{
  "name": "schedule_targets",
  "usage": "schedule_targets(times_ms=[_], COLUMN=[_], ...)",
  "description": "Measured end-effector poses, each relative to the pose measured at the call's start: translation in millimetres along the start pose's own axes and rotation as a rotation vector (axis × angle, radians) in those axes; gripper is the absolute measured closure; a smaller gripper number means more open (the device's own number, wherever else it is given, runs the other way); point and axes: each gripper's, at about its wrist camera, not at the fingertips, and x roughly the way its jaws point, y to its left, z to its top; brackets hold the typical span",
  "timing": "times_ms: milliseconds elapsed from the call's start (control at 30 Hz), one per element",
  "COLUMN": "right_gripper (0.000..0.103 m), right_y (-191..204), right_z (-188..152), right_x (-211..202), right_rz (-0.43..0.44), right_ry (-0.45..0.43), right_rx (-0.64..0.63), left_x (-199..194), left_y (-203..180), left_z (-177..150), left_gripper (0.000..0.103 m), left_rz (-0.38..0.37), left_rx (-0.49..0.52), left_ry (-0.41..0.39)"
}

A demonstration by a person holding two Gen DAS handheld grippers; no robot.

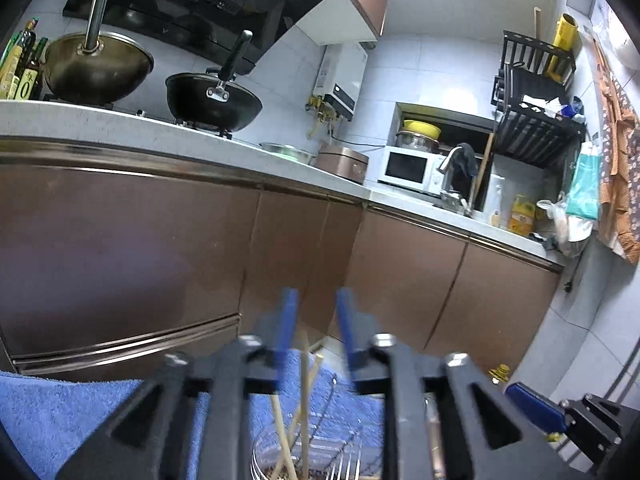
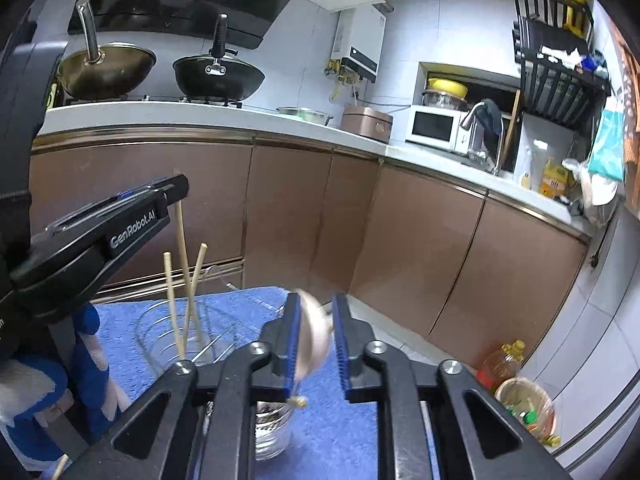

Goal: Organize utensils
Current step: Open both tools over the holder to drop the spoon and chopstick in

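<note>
At the left of the right wrist view, the left gripper (image 2: 176, 190) seems pinched on the top of one chopstick (image 2: 182, 240), hung upright over the wire holder (image 2: 168, 332) low in the frame – probably so it drops in beside the two chopsticks (image 2: 188, 304) leaning there; its own camera shows blue fingers (image 1: 286, 320) apart, so I cannot tell its grip. At lower centre, the right gripper (image 2: 314, 340) stands part-open around a blurred pale utensil (image 2: 314, 336) above the blue towel (image 2: 344, 420) – whether it presses is unclear.
</note>
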Motion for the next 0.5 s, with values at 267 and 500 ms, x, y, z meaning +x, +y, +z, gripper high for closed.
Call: schedule_targets(times_ms=[267, 500], right_gripper=[0.071, 0.071], right_y=[-15, -18], right_z=[4, -8], right_x=[-48, -112], right_rz=[-0.002, 0.020], right_ry=[-0.015, 0.002], right_rx=[0.069, 0.103], left_x=[-57, -128], left_y=[13, 42], left_z=[11, 17], left_gripper=[0.065, 0.056], left_rz=[-0.004, 0.021], left_rx=[0.025, 0.046], left_ry=[0.014, 0.080])
